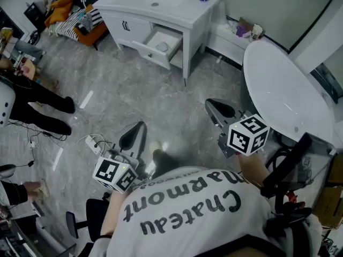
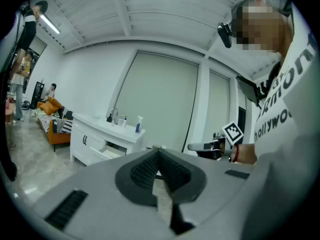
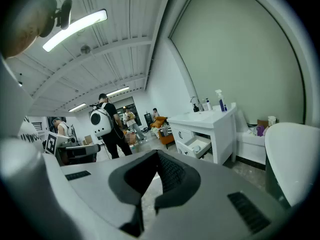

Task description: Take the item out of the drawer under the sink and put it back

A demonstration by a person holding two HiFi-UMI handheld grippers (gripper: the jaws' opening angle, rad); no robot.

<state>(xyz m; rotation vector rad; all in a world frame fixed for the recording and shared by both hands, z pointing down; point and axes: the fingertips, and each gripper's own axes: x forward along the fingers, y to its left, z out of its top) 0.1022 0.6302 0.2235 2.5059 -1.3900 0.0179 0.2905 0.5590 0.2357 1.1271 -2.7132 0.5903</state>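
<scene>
A grey marble-look floor (image 1: 134, 90) fills a bright room. A white oval bathtub (image 1: 289, 95) stands at the right. An orange sofa (image 1: 88, 33) with striped fabric on it sits far left. A white power strip (image 1: 94, 143) lies on the floor. A person in black (image 3: 114, 134) wears a white backpack (image 3: 100, 120) beneath a long ceiling light (image 3: 75, 29).

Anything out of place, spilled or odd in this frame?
Only the drawer under the sink stands out: it hangs pulled open, a small pale item lying inside. Nothing looks spilled or broken. Both the left tool and the right tool are shut and empty, well short of it.
</scene>
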